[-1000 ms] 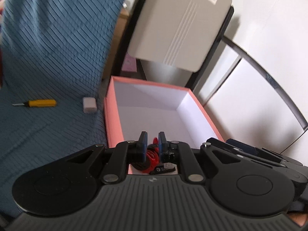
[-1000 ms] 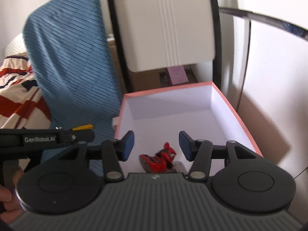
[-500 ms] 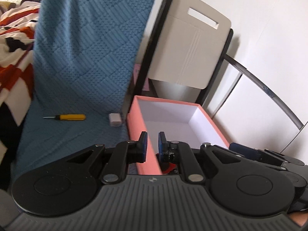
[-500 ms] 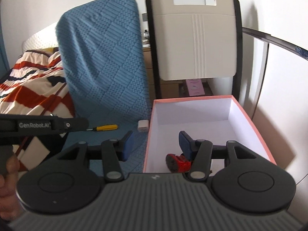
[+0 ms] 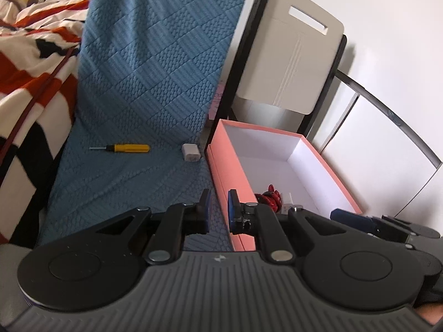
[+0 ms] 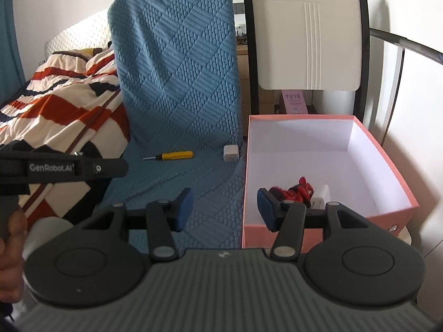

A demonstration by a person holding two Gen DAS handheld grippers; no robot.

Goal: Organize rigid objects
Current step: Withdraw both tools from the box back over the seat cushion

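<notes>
the left tool (image 5: 217,210) is hovering with its fingers nearly together, a narrow gap between the pads, gripping nothing. the right tool (image 6: 224,207) is hanging spread wide and empty, straddling the near left wall of the pink box (image 6: 387,155). a red toy (image 6: 293,191) and a white plug (image 6: 321,195) are lying inside the box, just beyond the right tool's right finger. a yellow screwdriver (image 6: 173,155) and a white block (image 6: 230,152) are lying on the blue mat (image 6: 177,83), well ahead of both tools, left of the box.

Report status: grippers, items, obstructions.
Left gripper nearly shut, empty; right gripper open, empty. Screwdriver, white block outside pink box. Nothing in the way.
</notes>
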